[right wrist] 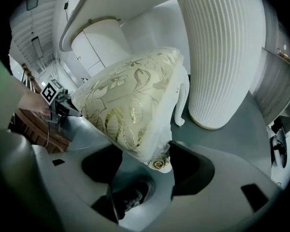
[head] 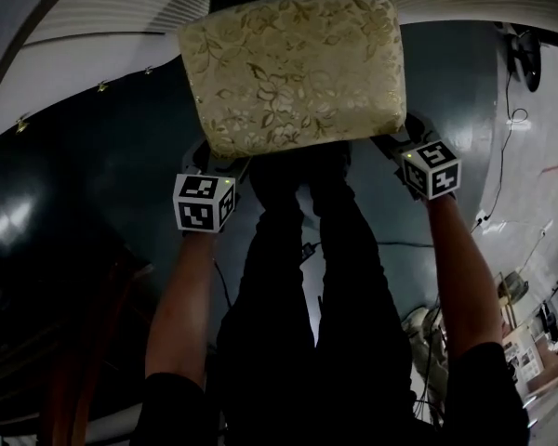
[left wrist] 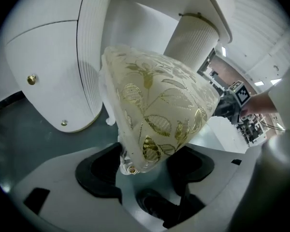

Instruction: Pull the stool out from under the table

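Observation:
The stool [head: 293, 68] has a cream cushion with a gold leaf pattern and stands on the dark floor in front of my legs, its far edge by the white table top [head: 93, 26]. My left gripper [head: 216, 161] grips its near left corner, my right gripper [head: 400, 142] its near right corner. In the left gripper view the cushion corner [left wrist: 159, 105] fills the gap of the left gripper [left wrist: 152, 161], both pads against it. In the right gripper view the stool's corner [right wrist: 130, 105] sits the same way in the right gripper [right wrist: 145, 166]. A white stool leg [right wrist: 181, 100] shows behind.
A ribbed white table pedestal [right wrist: 217, 57] stands close behind the stool. A curved white panel with brass studs [left wrist: 43, 81] is at the left. Cables [head: 502, 156] lie on the floor at the right, and dark wooden furniture [head: 74, 342] at the lower left.

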### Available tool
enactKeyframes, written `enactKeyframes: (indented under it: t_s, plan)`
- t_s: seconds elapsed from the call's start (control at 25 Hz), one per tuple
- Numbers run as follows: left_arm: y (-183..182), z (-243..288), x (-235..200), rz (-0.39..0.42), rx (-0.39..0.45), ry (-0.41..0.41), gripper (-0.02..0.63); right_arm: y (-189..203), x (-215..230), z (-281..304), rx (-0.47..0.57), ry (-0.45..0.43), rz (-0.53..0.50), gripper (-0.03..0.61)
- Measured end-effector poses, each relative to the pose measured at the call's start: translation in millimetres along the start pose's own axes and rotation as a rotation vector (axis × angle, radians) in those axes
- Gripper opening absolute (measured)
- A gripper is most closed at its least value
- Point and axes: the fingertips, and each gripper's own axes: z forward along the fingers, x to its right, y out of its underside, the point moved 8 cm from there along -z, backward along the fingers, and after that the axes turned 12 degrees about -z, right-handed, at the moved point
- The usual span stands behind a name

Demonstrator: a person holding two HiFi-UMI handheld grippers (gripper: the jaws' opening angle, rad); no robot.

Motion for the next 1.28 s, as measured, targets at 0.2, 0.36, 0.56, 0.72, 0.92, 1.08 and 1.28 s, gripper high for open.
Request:
enactKeyframes:
  t_s: [0.2,0.36,0.56,0.72,0.92,1.08,1.28]
  plan:
    - [-6.9,-18.4,-5.7,-0.063,-0.080,-0.006,0.341,2.6,-6.8,-5.4,-0.081,-0.061,0.087,0.256]
    - [-4.7,-40.6,-7.7,-0.105,-0.061,0.009,0.341,6.1,-9.1,-20.0,-0.063,-0.044,0.158,0.256]
    - [-13.2,-64.2,-0.4,-0.183,-0.026,0.111,0.341,0.3,-11.3,-54.2,0.053,-0.085,0.245,0.256]
    - [-27.3,-77.3,2.9,-0.195,0.011,0.112,0.341,-17.1,-3.4,-77.6,0.146,-0.116,0.307,0.256]
    - [-48.6,-71.3,-2.7,-0.264,0.028,0.139,0.345,-45.5,15.2,-71.0,0.210,-0.164,0.340,0.261]
    - [-62.3,-60.7,-5.8,-0.289,0.000,0.156,0.348,-57.8,21.9,-49.6,0.230,-0.184,0.406,0.267]
    - [-68.7,-49.4,-3.2,-0.282,-0.036,0.168,0.357,-63.0,21.4,-42.7,0.176,-0.141,0.413,0.271]
